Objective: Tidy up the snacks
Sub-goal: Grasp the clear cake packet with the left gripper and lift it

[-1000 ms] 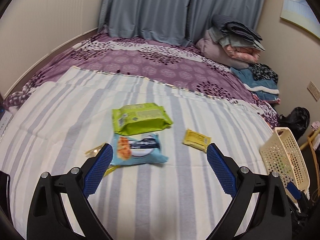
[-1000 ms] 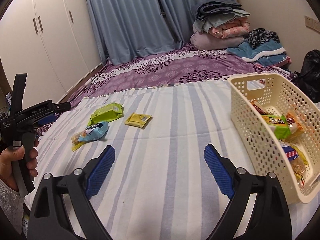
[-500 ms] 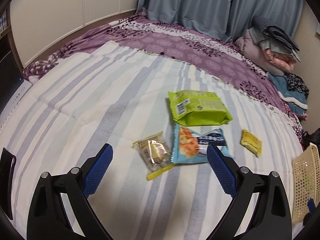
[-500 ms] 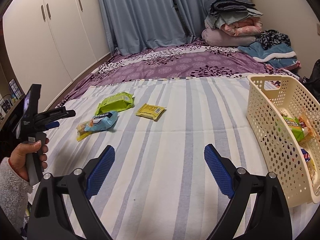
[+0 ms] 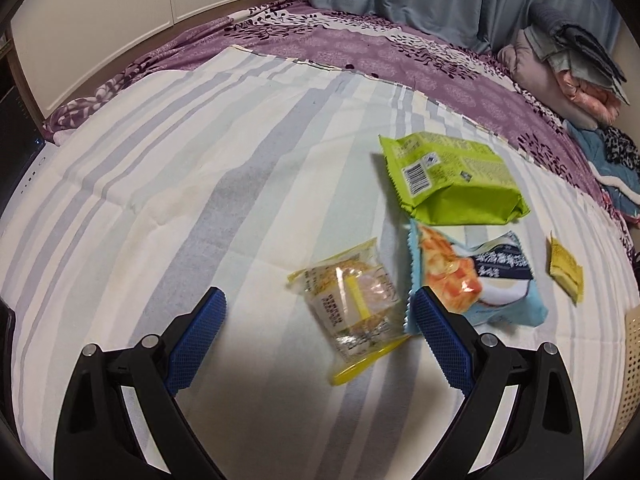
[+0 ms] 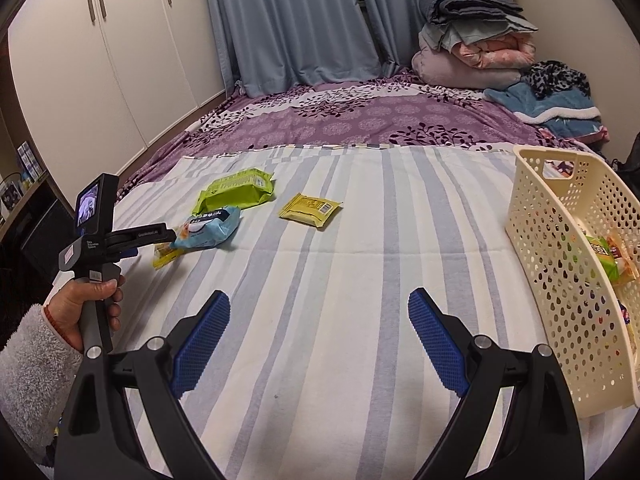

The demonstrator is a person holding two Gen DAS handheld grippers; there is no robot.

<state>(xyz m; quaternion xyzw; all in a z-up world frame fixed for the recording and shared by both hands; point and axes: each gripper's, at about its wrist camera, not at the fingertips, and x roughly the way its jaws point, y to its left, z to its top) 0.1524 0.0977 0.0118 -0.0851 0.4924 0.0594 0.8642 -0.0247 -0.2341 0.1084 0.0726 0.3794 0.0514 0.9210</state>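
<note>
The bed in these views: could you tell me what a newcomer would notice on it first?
Four loose snacks lie on the striped sheet: a green packet, a blue packet, a clear-wrapped snack between the open left gripper's fingers, and a small yellow packet. A cream basket at right holds more.

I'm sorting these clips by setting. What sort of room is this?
Most likely a bedroom: a wide bed with a purple floral cover, folded bedding stacked by the curtains, and white wardrobe doors along the wall.
</note>
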